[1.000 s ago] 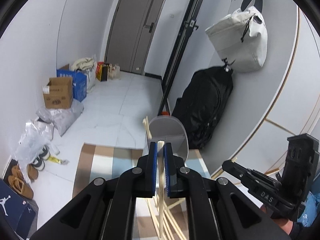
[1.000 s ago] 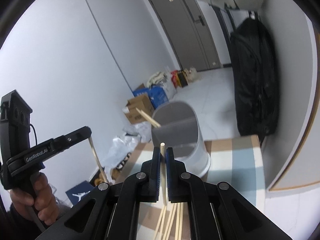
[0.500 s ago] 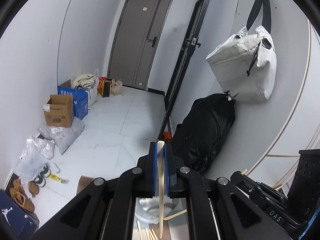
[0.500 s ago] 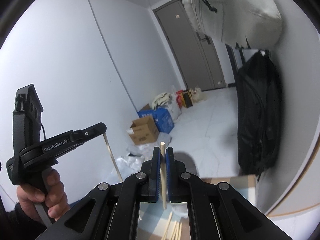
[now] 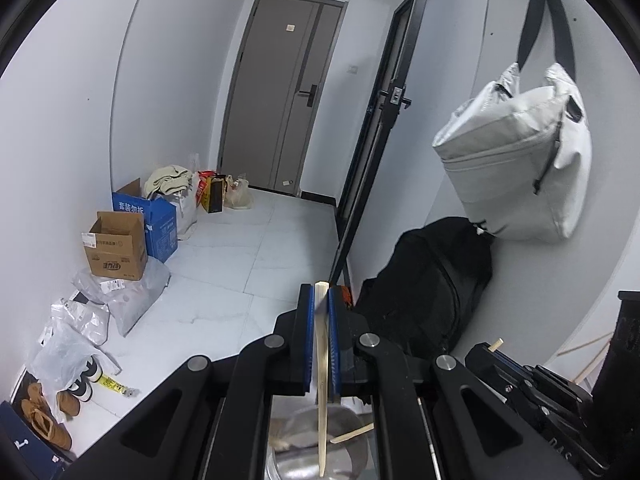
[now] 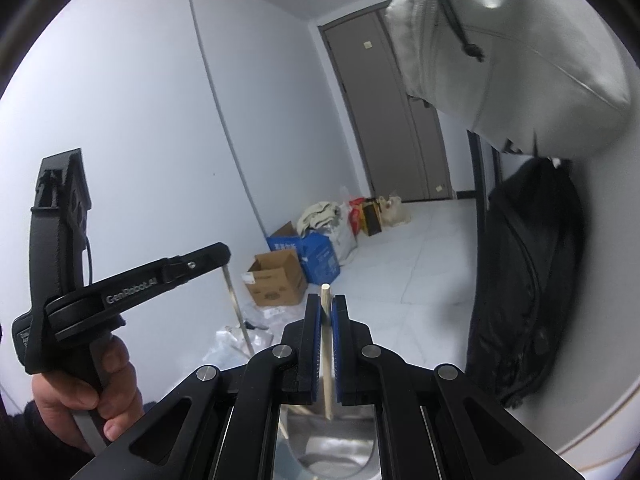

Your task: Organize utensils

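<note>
Item: left gripper. Blue pads pressed tight on one pale chopstick, held near its square top; the stick hangs point-down, its tip over the mouth of the metal holder seen between the gripper's arms.

Item: right gripper. Likewise clamped shut, on a second chopstick with a rounded top, its lower end over the same metal holder.

Item: loose chopstick, already leaning inside the holder.

Item: the person's hand, wrapped round the left gripper's handle, seen from the right wrist view.

Change noted: a second ago both views showed a striped mat with spare chopsticks lying on it and the holder standing ahead of the gripper tips. Now the mat is out of sight and the holder sits directly beneath both sticks (each view also tilts higher, taking in more of the door and the hanging white bag). Both grips are unchanged.

Reading for the task: pick-up looks complete for this pair, and both sticks appear lined up for the drop. What likely remains is lowering the tips into the holder and letting go.
</note>
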Action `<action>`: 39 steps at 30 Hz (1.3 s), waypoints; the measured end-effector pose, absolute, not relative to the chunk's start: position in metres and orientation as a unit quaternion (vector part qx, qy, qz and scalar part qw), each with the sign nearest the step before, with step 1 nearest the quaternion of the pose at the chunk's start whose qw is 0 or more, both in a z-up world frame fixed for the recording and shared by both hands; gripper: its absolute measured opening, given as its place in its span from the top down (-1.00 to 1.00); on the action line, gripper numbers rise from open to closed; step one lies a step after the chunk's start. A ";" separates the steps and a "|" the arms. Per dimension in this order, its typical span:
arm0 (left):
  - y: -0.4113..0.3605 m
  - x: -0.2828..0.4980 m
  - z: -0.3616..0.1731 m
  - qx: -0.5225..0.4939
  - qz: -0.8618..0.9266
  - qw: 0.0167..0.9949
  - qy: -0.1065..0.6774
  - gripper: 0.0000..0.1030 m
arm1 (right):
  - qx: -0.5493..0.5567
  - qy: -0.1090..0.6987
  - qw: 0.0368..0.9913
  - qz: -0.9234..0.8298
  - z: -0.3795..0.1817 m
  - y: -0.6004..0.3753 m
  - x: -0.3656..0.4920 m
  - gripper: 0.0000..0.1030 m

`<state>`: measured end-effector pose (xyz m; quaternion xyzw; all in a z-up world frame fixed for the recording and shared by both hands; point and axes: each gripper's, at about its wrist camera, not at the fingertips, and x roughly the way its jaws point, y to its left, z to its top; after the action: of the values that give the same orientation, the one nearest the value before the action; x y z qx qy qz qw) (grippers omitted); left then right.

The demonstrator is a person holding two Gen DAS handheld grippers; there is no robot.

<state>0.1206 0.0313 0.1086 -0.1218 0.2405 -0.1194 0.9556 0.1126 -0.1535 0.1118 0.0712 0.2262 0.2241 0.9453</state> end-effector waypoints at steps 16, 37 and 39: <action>0.032 0.152 0.076 -0.124 -0.102 0.964 0.211 0.94 | 0.052 0.264 0.935 0.231 0.083 -0.137 0.147 0.91; 0.022 0.142 0.042 -0.110 -0.140 0.959 0.219 0.94 | 0.000 0.298 0.923 0.243 0.059 -0.122 0.159 0.91; 0.021 0.141 0.040 -0.104 -0.147 0.957 0.226 0.94 | 0.005 0.302 0.921 0.246 0.056 -0.123 0.160 0.91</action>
<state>0.1414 0.0210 0.0402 -0.1038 0.2261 -0.1469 0.9573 0.1602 -0.1230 0.0561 0.0048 0.3019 0.2462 0.9210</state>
